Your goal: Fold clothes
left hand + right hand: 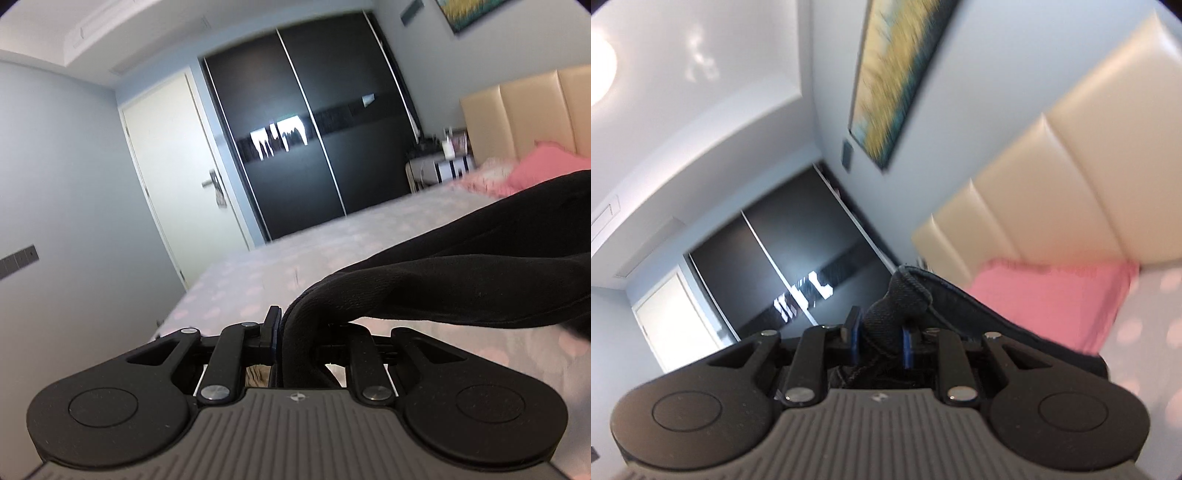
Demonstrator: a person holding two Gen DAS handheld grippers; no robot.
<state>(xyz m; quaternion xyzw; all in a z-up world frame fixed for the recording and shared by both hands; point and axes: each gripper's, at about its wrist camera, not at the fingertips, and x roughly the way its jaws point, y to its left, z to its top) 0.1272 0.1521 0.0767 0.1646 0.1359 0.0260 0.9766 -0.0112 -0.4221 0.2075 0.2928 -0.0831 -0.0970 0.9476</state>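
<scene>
A black garment [461, 273] stretches from my left gripper [295, 332] off to the right, lifted above the bed [332, 240]. The left gripper is shut on a bunched edge of it; the right finger is hidden under the cloth. In the right wrist view my right gripper [881, 339] is shut on another bunched part of the black garment [901, 299], which trails down to the right. That view is tilted and blurred.
The bed has a pale sheet with pink dots [1145, 332] and pink pillows [535, 170] [1052, 299] at a beige padded headboard [1071, 166]. A black sliding wardrobe [303, 136], a white door [177, 177] and a nightstand [439, 170] stand beyond. A painting [890, 70] hangs above.
</scene>
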